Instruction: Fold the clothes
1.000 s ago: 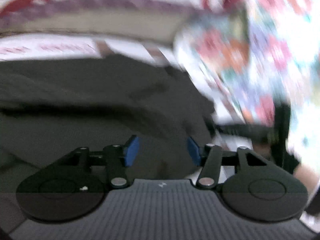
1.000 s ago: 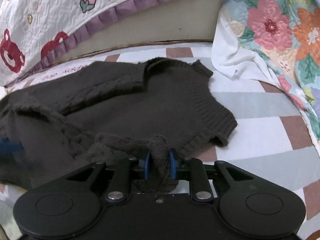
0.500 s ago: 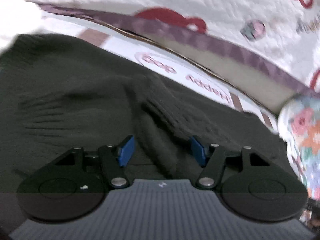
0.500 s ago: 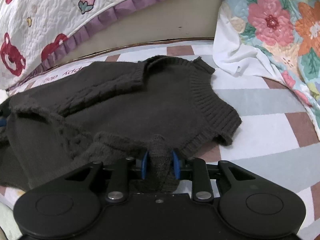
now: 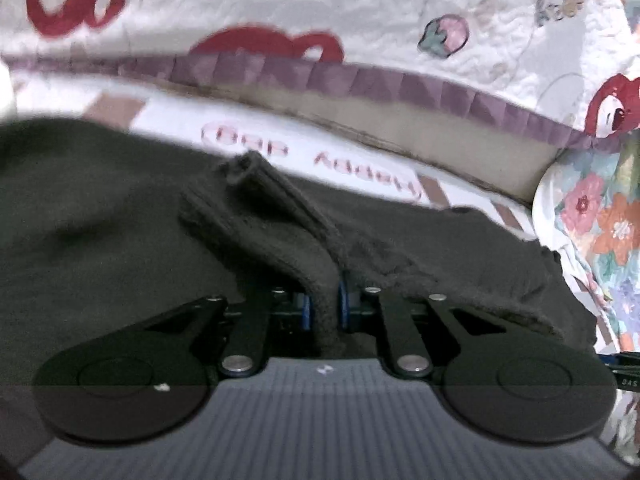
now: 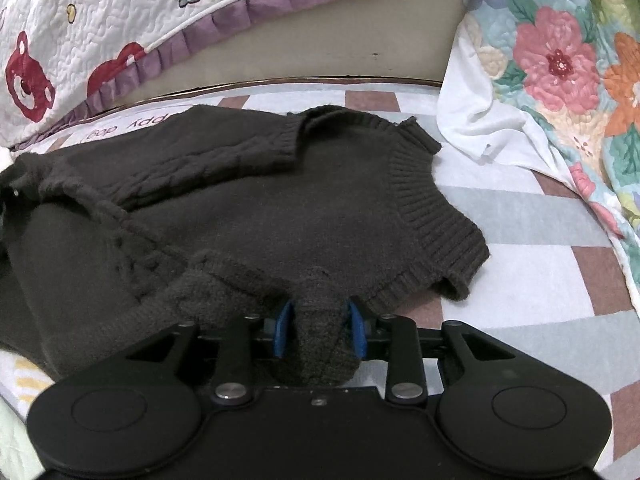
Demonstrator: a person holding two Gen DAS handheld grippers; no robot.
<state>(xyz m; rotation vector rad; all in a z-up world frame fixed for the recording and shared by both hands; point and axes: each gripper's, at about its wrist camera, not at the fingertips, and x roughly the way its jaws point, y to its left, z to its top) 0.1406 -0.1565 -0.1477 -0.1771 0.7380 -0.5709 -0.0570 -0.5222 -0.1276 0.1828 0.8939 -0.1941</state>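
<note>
We grip the sweater (image 6: 248, 200) in both grippers, left (image 5: 323, 307) and right (image 6: 320, 330), fingers pinching its near edge; its body stretches away ahead.

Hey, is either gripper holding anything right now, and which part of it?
Both. The left gripper is shut on a bunched fold of the dark knit sweater; the right gripper is shut on a bunched bit of its near edge.

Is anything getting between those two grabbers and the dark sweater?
Nothing visible. The left gripper and right gripper each already have a fold of the dark brown knit sweater pinched between their fingers.
</note>
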